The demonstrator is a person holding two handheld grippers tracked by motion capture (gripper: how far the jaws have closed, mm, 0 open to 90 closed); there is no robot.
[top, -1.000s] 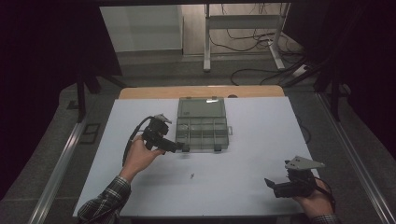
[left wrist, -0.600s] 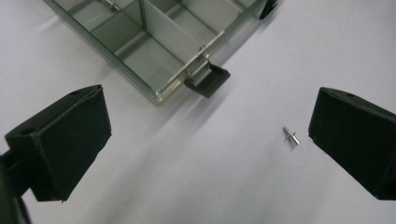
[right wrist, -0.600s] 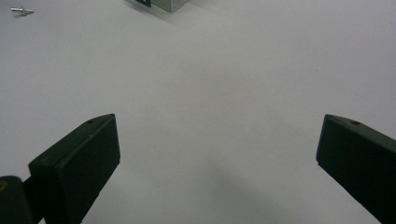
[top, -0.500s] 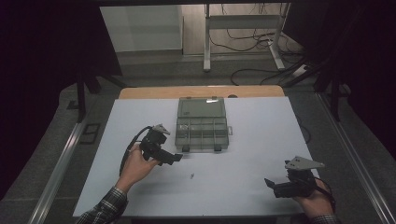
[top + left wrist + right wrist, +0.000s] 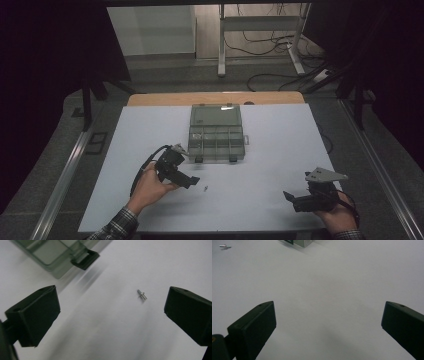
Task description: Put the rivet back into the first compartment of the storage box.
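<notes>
A small metal screw (image 5: 205, 188) lies on the white table (image 5: 270, 150); it also shows as the screw (image 5: 142, 294) and the screw (image 5: 225, 246). My left gripper (image 5: 192, 180) hovers just left of it, open and holding nothing, its jaws standing wide apart in the left gripper view. A clear grey compartment box (image 5: 216, 133) sits at the table's middle back, lid closed, with a black latch (image 5: 85, 259) facing me. My right gripper (image 5: 290, 198) rests at the front right, open and holding nothing.
A wooden table edge (image 5: 215, 98) runs behind the white top. Metal rails (image 5: 65, 175) flank the table on both sides. Cables and a metal frame (image 5: 260, 45) stand on the floor at the back.
My left gripper has moved away from the box's front, toward me and to the right, to beside the screw. The right gripper has not moved.
</notes>
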